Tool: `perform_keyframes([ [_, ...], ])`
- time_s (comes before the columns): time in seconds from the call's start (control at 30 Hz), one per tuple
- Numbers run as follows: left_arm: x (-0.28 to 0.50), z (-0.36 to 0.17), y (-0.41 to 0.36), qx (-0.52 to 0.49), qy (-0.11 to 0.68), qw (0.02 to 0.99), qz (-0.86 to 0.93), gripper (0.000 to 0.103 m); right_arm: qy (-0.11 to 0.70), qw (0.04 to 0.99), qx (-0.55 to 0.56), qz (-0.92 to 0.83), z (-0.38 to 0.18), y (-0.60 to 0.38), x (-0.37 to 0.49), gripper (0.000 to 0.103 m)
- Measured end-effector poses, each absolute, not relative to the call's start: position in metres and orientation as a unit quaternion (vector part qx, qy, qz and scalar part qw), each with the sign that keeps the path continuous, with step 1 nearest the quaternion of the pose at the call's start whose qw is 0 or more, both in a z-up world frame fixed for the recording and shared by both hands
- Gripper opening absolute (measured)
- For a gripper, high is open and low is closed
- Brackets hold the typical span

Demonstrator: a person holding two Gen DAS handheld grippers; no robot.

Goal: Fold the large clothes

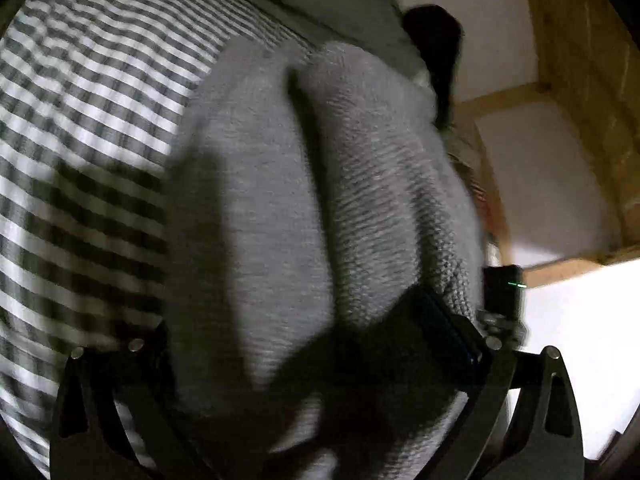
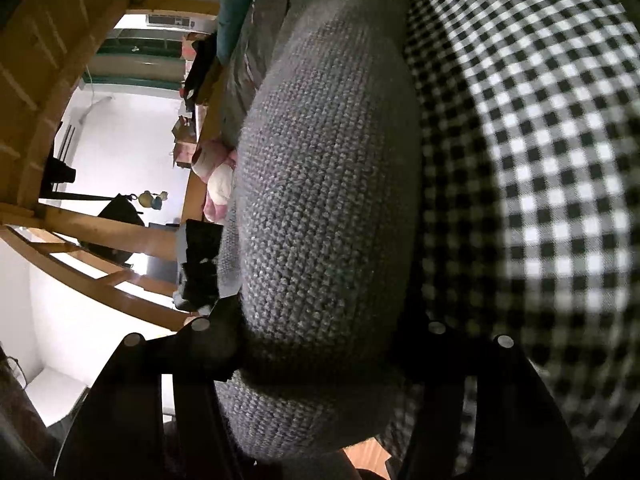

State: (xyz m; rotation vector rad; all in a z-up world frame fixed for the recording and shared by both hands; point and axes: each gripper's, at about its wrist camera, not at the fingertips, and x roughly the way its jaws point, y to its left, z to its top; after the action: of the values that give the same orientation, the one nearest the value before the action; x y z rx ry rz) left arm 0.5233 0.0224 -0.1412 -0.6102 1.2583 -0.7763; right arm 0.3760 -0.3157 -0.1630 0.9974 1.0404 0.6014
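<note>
Left gripper (image 1: 320, 364): a thick bundle of grey knitted sweater (image 1: 320, 200) fills the space between its fingers, which are spread wide around the bulk. One blue-padded fingertip (image 1: 448, 328) presses against the right side of the knit; the left finger is largely hidden behind cloth. The grip appears to hold a fold of the sweater, though how firmly cannot be told. Behind and to the left lies the checked bedsheet (image 1: 80, 120); to the right, a wooden bed frame (image 1: 580, 80) and white wall. This view is blurred, suggesting motion.

Right gripper (image 2: 316, 344): the same sweater (image 2: 328, 184) bulges up between its fingers as a rounded roll, the fingers closed against its sides near the base. The checked bedsheet (image 2: 540, 160) lies to the right; the bed frame (image 2: 80, 240) and a cluttered room lie far left.

Assessment: the sweater is held in both grippers above or against the bed, bunched rather than flat. The step in hand looks to be carrying or lifting the garment mid-fold. How far the fold has progressed cannot be determined, since the garment's outline is not visible.

Next move calls for: lowering the held edge onto the sheet so the layers align, keeping both grips level, then releasing and smoothing
</note>
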Motion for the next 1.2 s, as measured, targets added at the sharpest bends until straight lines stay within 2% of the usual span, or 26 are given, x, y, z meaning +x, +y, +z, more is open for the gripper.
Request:
perform_keyframes([
  [0.07,0.517,-0.138,0.000,-0.264,0.569,0.692,-0.358,0.089,0.470,0.715,0.445,0.265,-0.158,-0.321,0.363,0.057],
  [0.13,0.509,-0.142,-0.017,-0.248,0.572,0.693,-0.362,0.069,0.472,0.718,0.445,0.253,-0.154,-0.333,0.342,0.057],
  [0.2,0.502,-0.148,-0.026,-0.262,0.569,0.683,-0.376,0.060,0.474,0.719,0.445,0.245,-0.154,-0.345,0.322,0.057],
  [0.27,0.506,-0.150,-0.021,-0.295,0.563,0.673,-0.378,0.059,0.477,0.715,0.450,0.244,-0.162,-0.354,0.304,0.058],
  [0.3,0.509,-0.148,-0.020,-0.297,0.564,0.672,-0.377,0.066,0.481,0.710,0.452,0.247,-0.167,-0.354,0.300,0.060],
  [0.33,0.512,-0.146,-0.019,-0.295,0.571,0.671,-0.371,0.084,0.486,0.705,0.453,0.249,-0.173,-0.353,0.300,0.062],
  [0.4,0.518,-0.140,-0.017,-0.331,0.557,0.658,-0.385,0.096,0.487,0.702,0.453,0.252,-0.182,-0.352,0.300,0.065],
  [0.43,0.519,-0.136,-0.020,-0.338,0.544,0.658,-0.396,0.097,0.485,0.702,0.454,0.257,-0.184,-0.352,0.301,0.066],
  [0.57,0.517,-0.127,-0.059,-0.252,0.541,0.684,-0.420,0.097,0.483,0.696,0.462,0.263,-0.191,-0.353,0.300,0.066],
  [0.63,0.521,-0.141,-0.079,-0.190,0.579,0.678,-0.411,0.097,0.482,0.694,0.465,0.264,-0.194,-0.355,0.299,0.067],
  [0.7,0.526,-0.148,-0.081,-0.195,0.586,0.671,-0.410,0.097,0.481,0.694,0.465,0.266,-0.197,-0.357,0.297,0.069],
  [0.8,0.528,-0.156,-0.061,-0.226,0.589,0.664,-0.401,0.064,0.480,0.692,0.468,0.267,-0.199,-0.357,0.296,0.072],
  [0.83,0.530,-0.161,-0.054,-0.251,0.587,0.656,-0.403,0.058,0.480,0.692,0.468,0.267,-0.199,-0.356,0.297,0.073],
  [0.97,0.515,-0.159,-0.043,-0.262,0.576,0.668,-0.392,0.053,0.482,0.711,0.437,0.269,-0.190,-0.343,0.301,0.075],
  [1.07,0.498,-0.151,-0.051,-0.233,0.568,0.696,-0.372,0.052,0.476,0.736,0.406,0.258,-0.178,-0.337,0.300,0.065],
  [1.13,0.499,-0.157,-0.059,-0.226,0.569,0.700,-0.368,0.052,0.478,0.735,0.409,0.252,-0.179,-0.337,0.301,0.065],
  [1.2,0.506,-0.164,-0.069,-0.242,0.572,0.689,-0.374,0.052,0.488,0.721,0.421,0.254,-0.190,-0.336,0.308,0.082],
])
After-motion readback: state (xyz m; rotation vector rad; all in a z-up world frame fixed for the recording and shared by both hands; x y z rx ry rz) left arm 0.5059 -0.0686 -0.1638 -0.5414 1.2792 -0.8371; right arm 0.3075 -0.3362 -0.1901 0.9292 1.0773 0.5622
